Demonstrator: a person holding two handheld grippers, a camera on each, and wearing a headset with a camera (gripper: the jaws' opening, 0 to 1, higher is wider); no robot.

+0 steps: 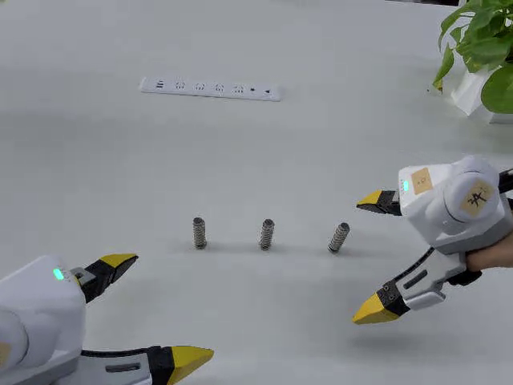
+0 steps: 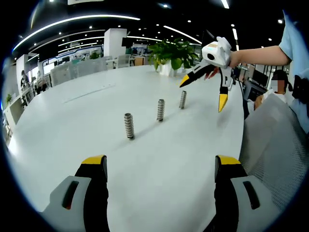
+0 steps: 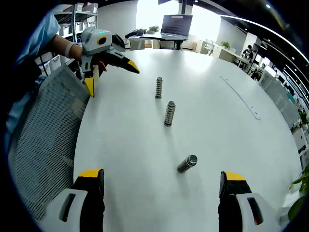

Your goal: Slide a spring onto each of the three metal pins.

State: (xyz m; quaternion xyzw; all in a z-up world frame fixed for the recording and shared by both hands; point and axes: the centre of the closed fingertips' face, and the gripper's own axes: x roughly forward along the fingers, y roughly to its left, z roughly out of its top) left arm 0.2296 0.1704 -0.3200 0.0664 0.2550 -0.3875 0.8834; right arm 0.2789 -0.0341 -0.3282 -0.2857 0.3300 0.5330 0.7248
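Observation:
Three springs stand in a row on the white table [image 1: 256, 160], each around a pin: the left spring [image 1: 199, 233], the middle spring [image 1: 267, 234] and the right spring [image 1: 339, 237], which leans. The pins themselves are hidden inside the coils. My left gripper [image 1: 152, 309] is at the near left, open and empty, a short way in front of the row. My right gripper [image 1: 373, 257] is open and empty just right of the leaning spring. In the left gripper view the springs [image 2: 129, 125] lie ahead of the open gripper [image 2: 161, 166]. In the right gripper view the leaning spring [image 3: 187, 164] is nearest.
A white power strip [image 1: 211, 88] lies at the far side of the table. A potted plant [image 1: 481, 48] stands at the far right corner. A mesh chair back [image 3: 43, 145] sits beside the table edge.

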